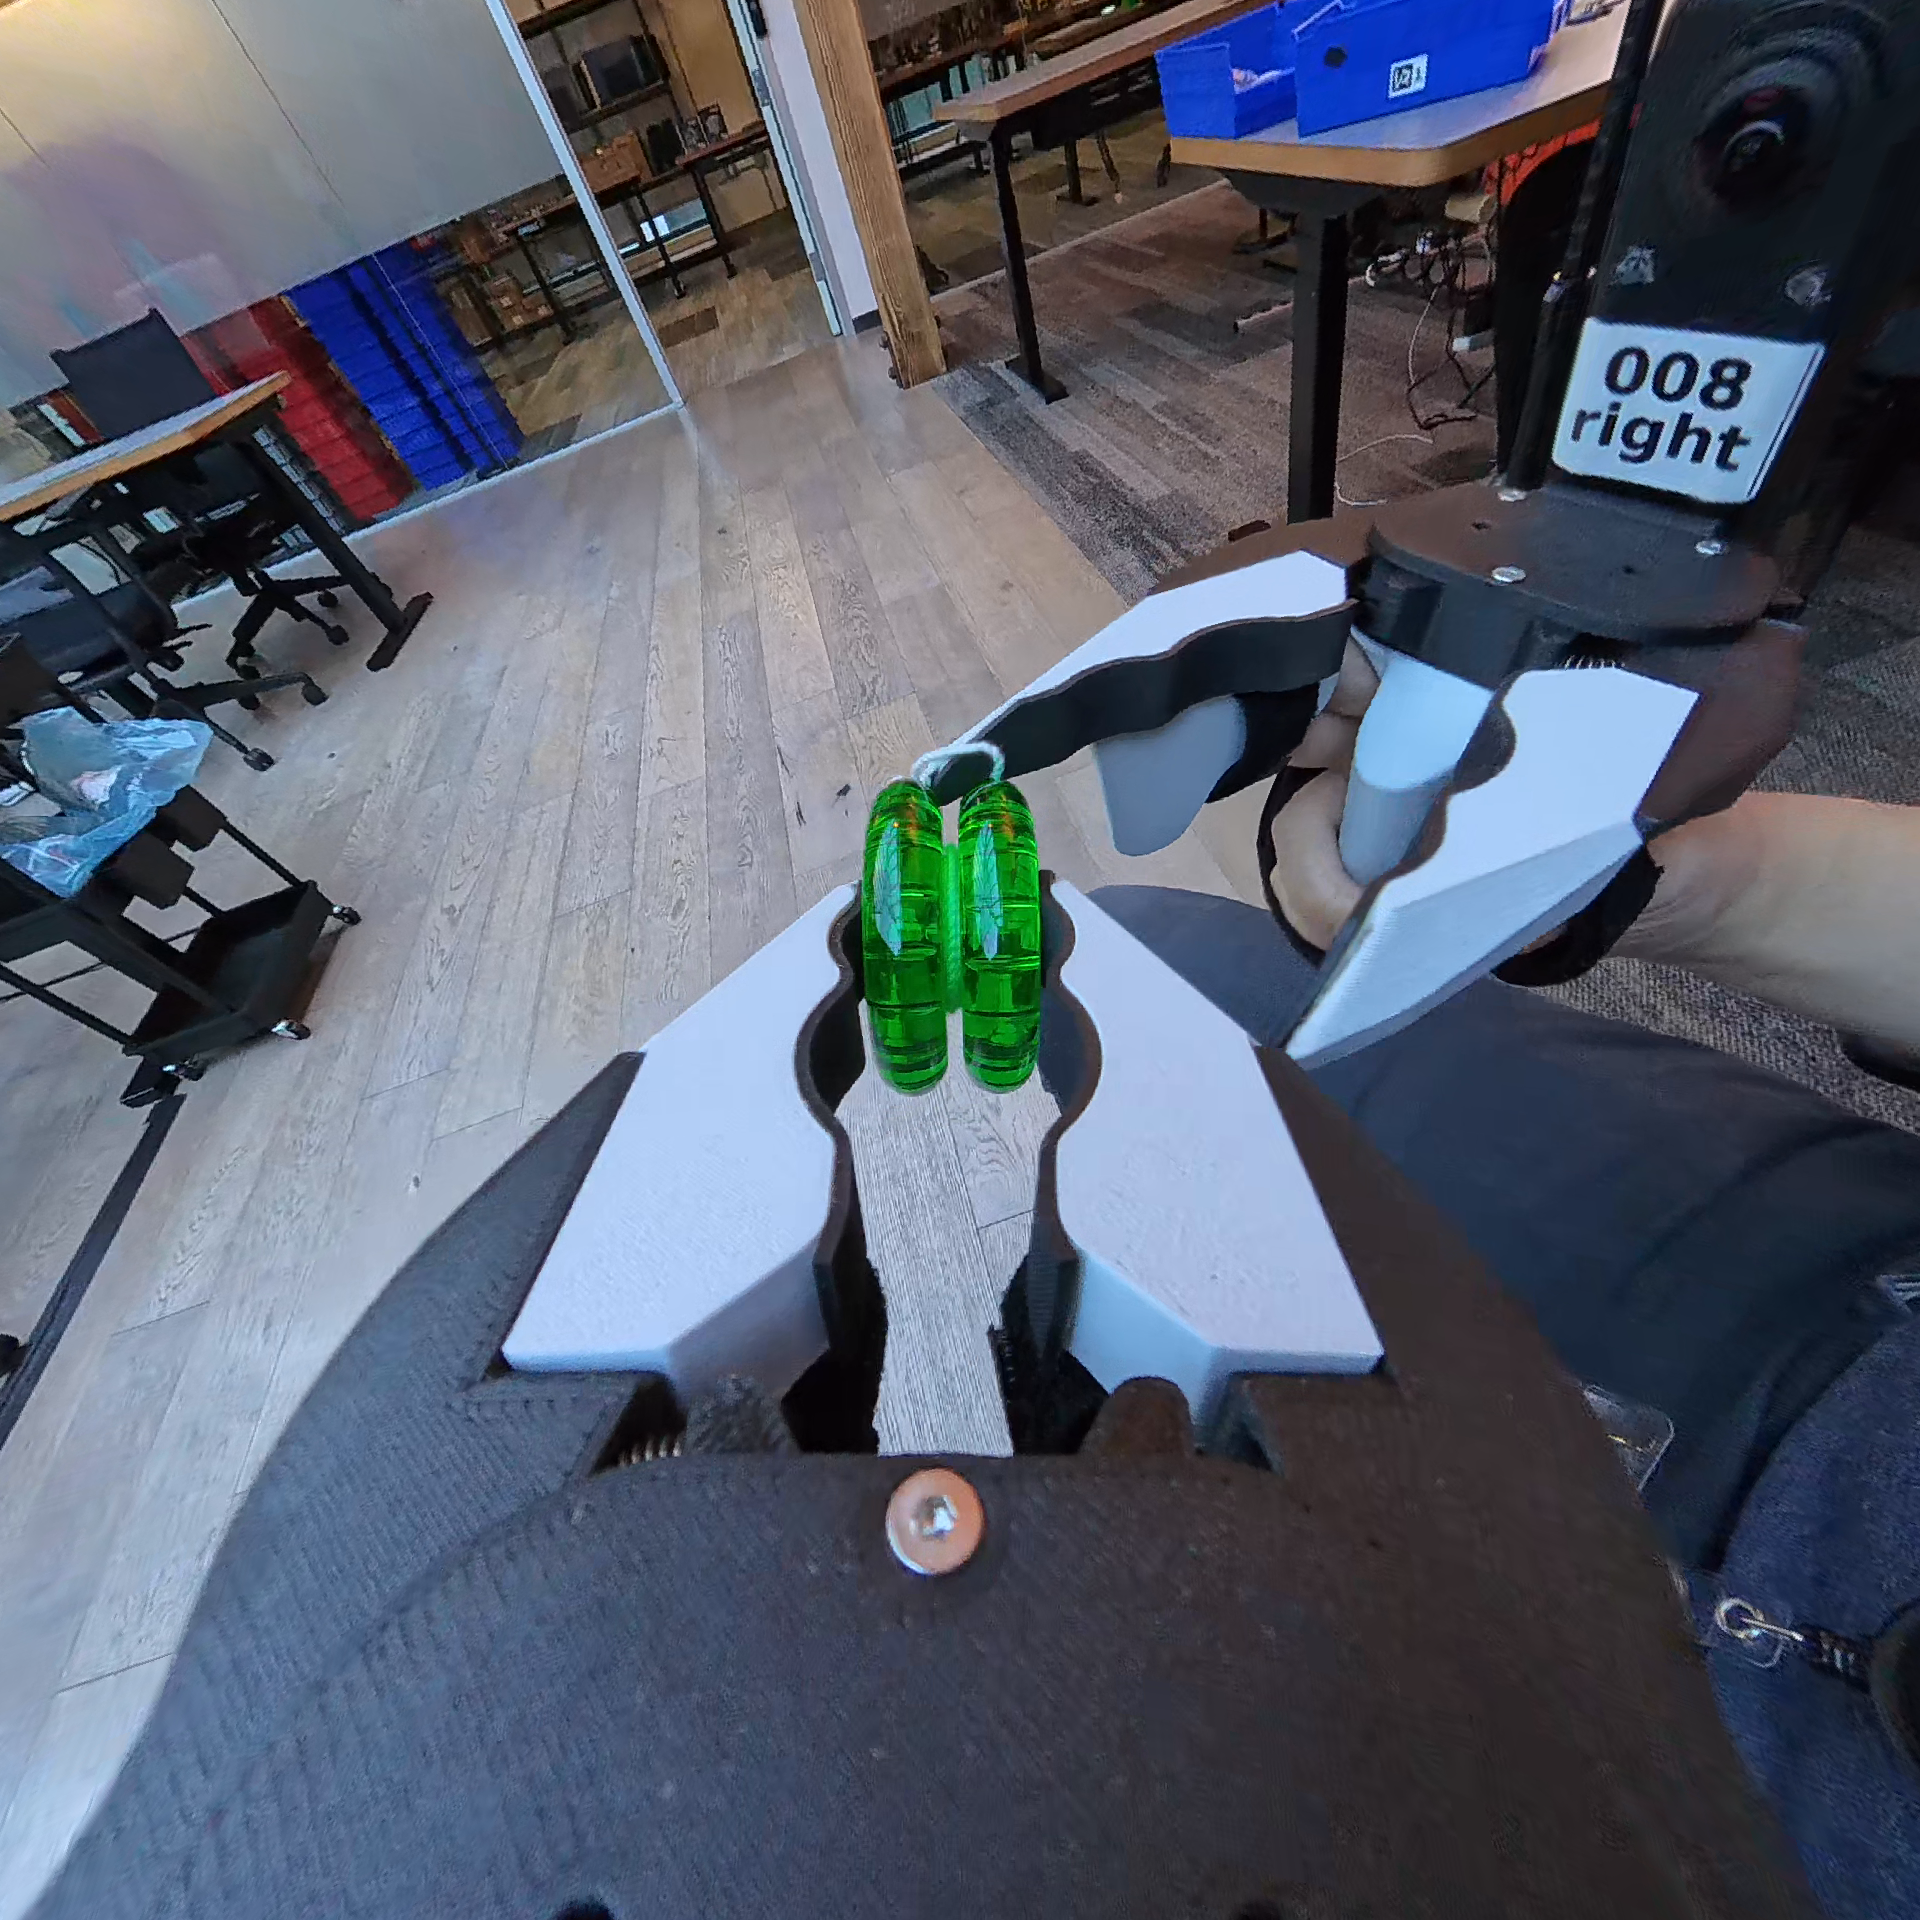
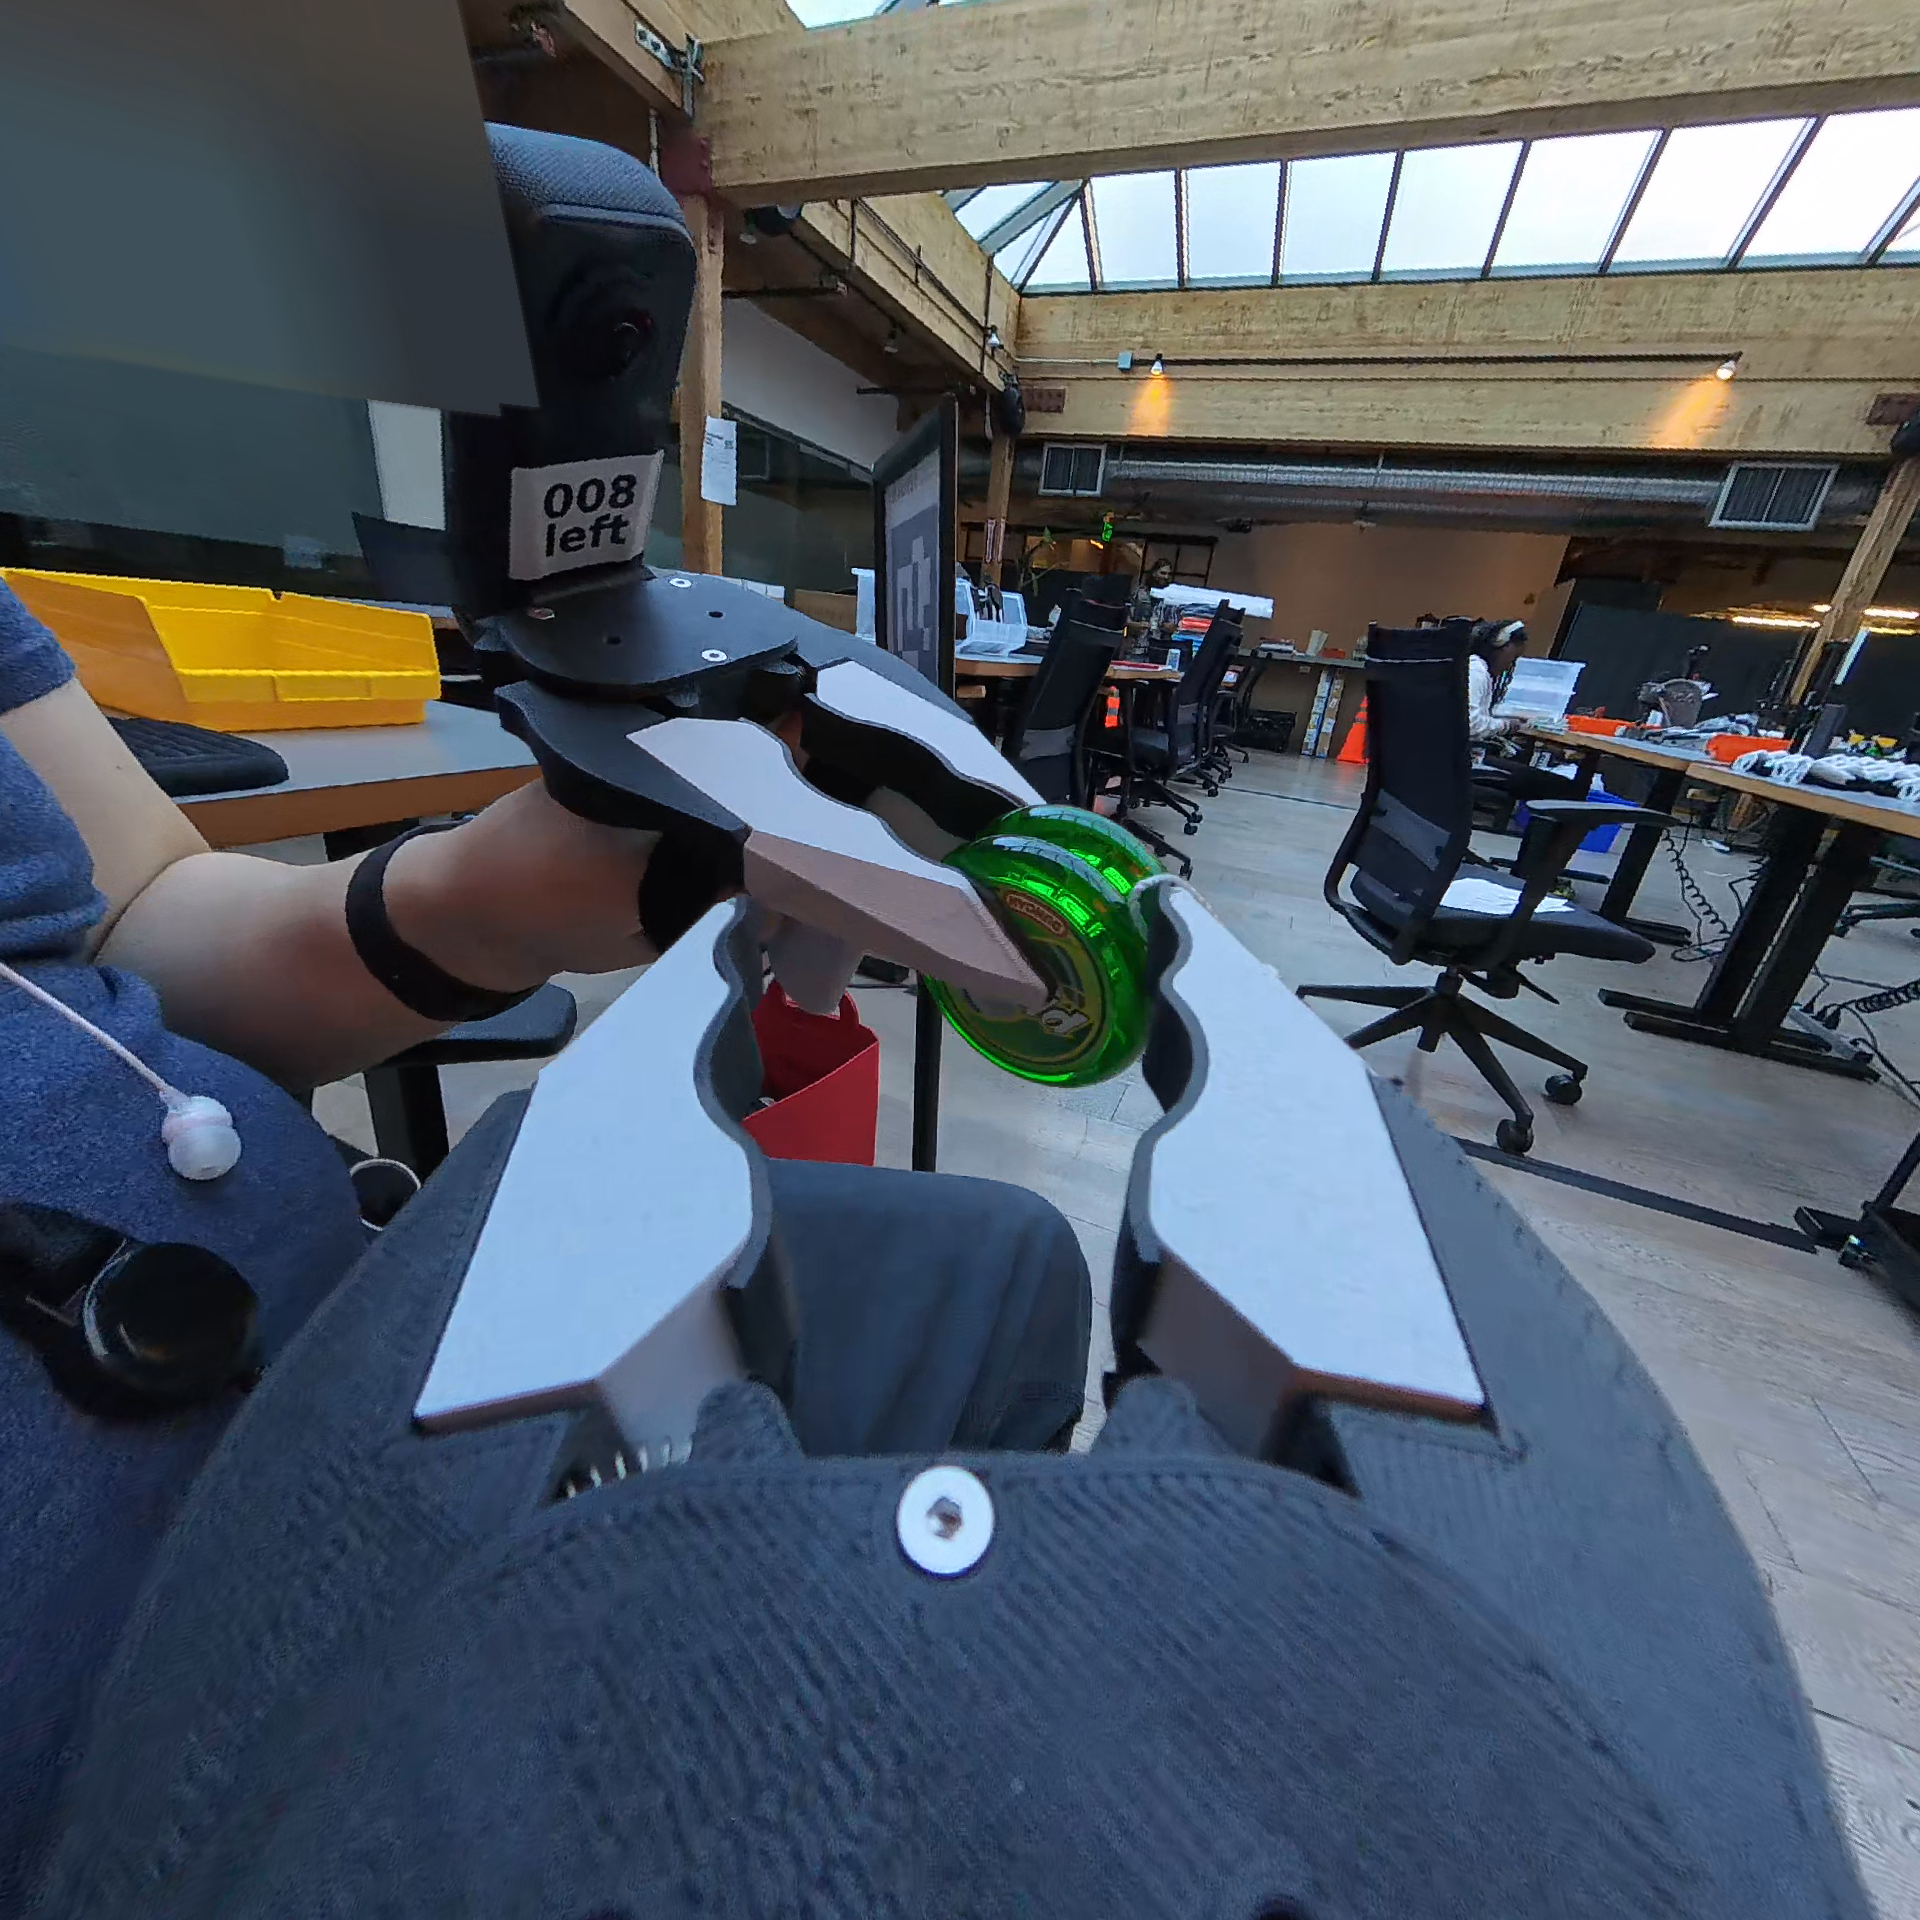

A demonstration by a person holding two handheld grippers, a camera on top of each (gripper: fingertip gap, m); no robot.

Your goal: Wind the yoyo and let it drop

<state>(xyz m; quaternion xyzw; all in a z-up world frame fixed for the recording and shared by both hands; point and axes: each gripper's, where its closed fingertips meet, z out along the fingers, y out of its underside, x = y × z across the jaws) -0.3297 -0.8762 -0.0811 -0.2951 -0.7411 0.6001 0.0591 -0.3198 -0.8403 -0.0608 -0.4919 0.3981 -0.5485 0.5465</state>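
Yoyo (image 1: 951,940): green, see-through, two discs joined by a narrow axle; held in the air over the wooden floor (image 1: 644,727), on no counter.
Yoyo, orientation: on edge in my left wrist view, groove facing the camera; in my right wrist view one flat face with a round label is turned toward me.
Left tool (image 1: 951,956): my two pale fingers are clamped on the yoyo, one on each outer face, near their tips.
Left tool, from the right wrist view (image 2: 1039,966): the nearer finger lies across the labelled face; the far finger passes behind the yoyo.
String (image 1: 961,762): white, coming up out of the groove at the top of the yoyo, a short loop showing.
String, winding: turns inside the groove are too small for me to count.
Right tool (image 2: 951,987): my fingers stand well apart, gripping nothing between them.
Right tool, contact: in my left wrist view the tip of one finger (image 1: 1049,743) sits at the string loop just above the yoyo; I cannot tell whether the string is hooked on it or only touching.
Right tool, position: just beside the yoyo, coming in from my right side.
Hands: my right hand (image 1: 1320,831) grips the right tool's handle; my left hand (image 2: 540,883) holds the left tool, a black strap round the wrist.
Beneath: my lap in dark trousers (image 2: 914,1299) lies below both tools.
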